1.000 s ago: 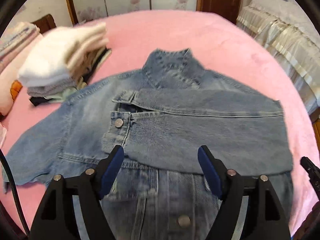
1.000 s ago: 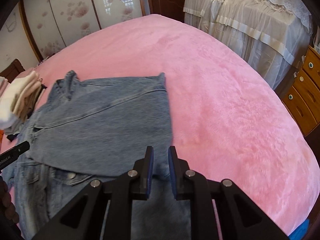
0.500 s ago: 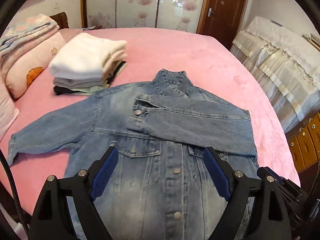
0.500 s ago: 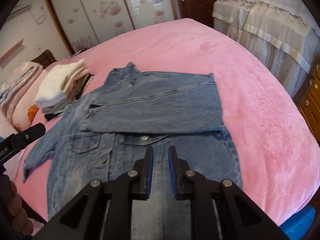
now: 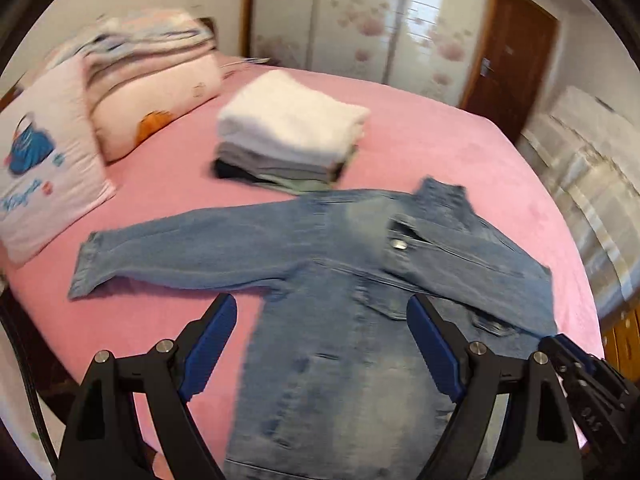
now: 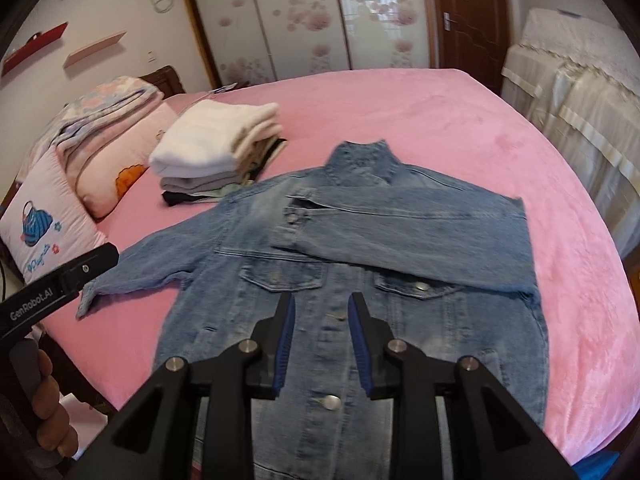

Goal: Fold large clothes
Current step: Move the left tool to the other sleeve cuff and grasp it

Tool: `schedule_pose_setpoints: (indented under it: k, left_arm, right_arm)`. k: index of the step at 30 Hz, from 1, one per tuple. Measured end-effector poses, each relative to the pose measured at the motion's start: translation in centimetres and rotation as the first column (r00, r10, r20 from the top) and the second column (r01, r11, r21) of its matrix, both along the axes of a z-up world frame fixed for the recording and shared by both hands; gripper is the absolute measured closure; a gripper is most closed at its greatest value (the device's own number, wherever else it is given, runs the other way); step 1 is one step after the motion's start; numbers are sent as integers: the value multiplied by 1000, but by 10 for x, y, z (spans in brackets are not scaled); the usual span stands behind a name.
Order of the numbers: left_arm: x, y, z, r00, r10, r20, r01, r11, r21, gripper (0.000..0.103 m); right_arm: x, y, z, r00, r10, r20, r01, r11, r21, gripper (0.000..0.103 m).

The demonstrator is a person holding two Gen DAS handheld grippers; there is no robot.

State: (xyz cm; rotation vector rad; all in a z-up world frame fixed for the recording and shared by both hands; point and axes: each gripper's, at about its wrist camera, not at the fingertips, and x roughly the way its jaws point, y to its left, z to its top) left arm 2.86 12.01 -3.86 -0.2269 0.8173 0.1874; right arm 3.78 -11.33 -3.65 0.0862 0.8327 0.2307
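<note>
Across the pink bed (image 6: 460, 120) lies the denim jacket (image 6: 360, 280), front side up, collar toward the top of the frame and hem at the bottom edge. One sleeve (image 6: 400, 236) is folded flat across the chest, its buttoned cuff near the middle of the frame; the other sleeve (image 6: 160, 264) stretches out toward the left, cuff resting on the bedspread. Above the outstretched sleeve, in the upper left, sits a stack of folded clothes (image 6: 216, 152) with a white piece on top, just beside the jacket's shoulder. Further left are pillows (image 6: 52, 220) and folded bedding.

Both tongs hang over the lower part of the jacket with nothing between the blue pads. The left tongs (image 5: 320, 344) stand wide apart. The right tongs (image 6: 322, 320) have just been parting and show a narrow gap, with the button placket visible through it. A hand (image 6: 48, 408) grips the left handle at the lower left of the right view.
</note>
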Motion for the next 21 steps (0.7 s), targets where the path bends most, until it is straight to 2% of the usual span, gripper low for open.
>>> schedule_pose_setpoints:
  k: [6,8,12,16,21]
  left_arm:
    - [-5,79,-25,993,115,-3,-115,992,-47,17]
    - [-6,107,-39,988,152,-4,-152,984,-91,17]
    - [-9,160,-72,971,241,-9,-237,950,-202,17]
    - [-12,210,-110,942,333,-41,-328,891,-312,17]
    - [-12,251,-145,898,432,-82,-427,811,-400,17]
  right_arm:
    - [14,66,4,998,58,33,-59,998,3,75]
    - [20,86,0,997,75,35,-75,997,6,75]
    - [34,131,-18,992,126,10,-126,992,-2,75]
    - [50,179,-41,981,191,-36,-192,981,-34,75]
    - [62,218,-63,967,248,-62,-252,966,-59,75]
